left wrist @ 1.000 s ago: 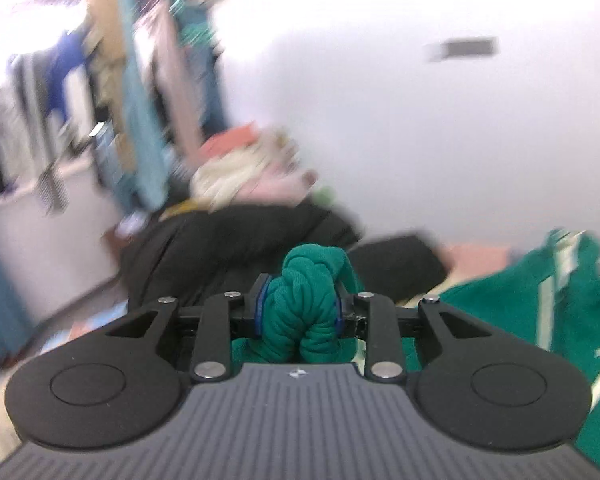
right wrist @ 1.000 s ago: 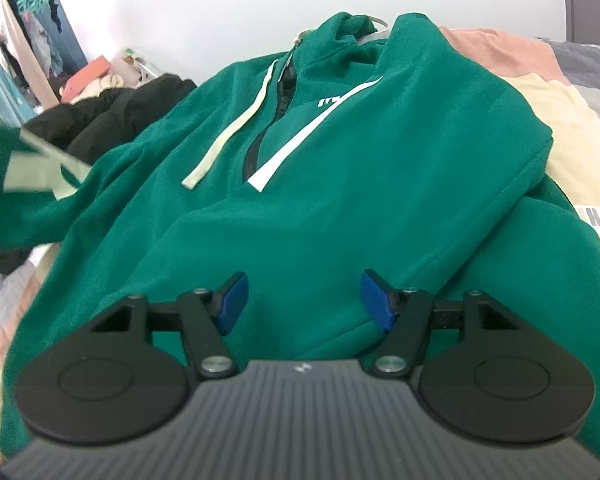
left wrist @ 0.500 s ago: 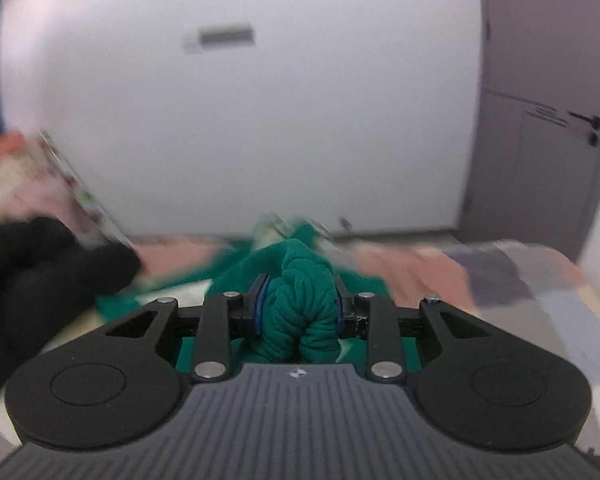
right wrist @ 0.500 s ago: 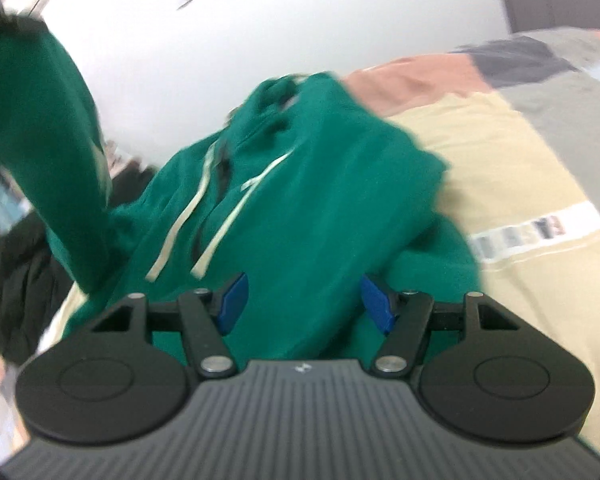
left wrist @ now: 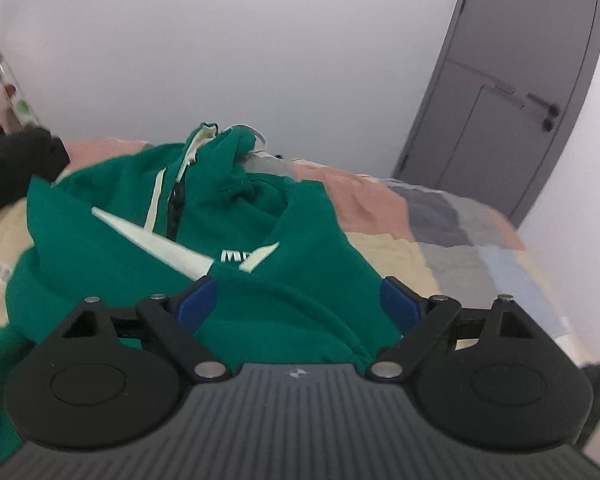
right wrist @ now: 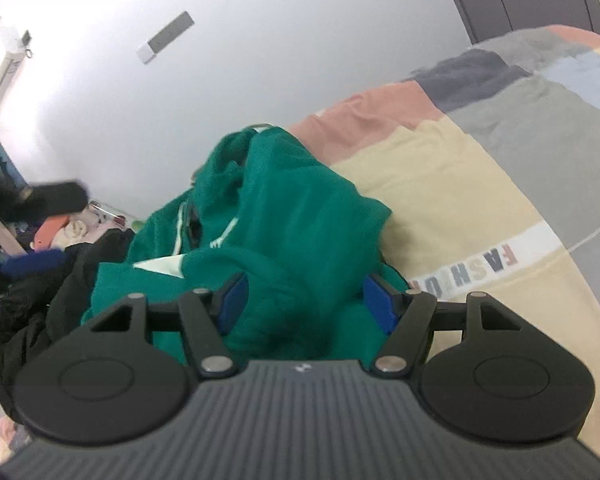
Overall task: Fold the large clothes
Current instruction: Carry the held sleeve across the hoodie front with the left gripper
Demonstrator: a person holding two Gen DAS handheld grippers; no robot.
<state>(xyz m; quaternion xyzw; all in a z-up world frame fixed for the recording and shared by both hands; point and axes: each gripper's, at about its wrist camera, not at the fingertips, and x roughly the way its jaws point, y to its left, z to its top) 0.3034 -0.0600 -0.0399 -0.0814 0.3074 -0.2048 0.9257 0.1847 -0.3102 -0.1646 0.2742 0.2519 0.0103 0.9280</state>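
The green hoodie (left wrist: 148, 216) lies on the bed (left wrist: 452, 264), bunched up, with its hood end far from both tongs and its bottom end near them. So its long way runs straight out ahead of the tongs.

The left tongs (left wrist: 298, 306) have just been opening. The jaws now stand wide apart. A sleeve lies across the hoodie just under and between them, but the pads do not press on it, so they hold nothing. These tongs point a bit down at the hoodie's middle.

The right tongs (right wrist: 304, 306) are partly open too. A lump of green cloth sits between the jaws. It looks like the pads are not squeezing it, but the view is blurry, so I am not sure. These tongs are tipped to one side and sit at the hoodie's right edge, where it meets the bare bed.

Both are close to the hoodie. The right tongs seem nearer to the loose side that is not folded yet.
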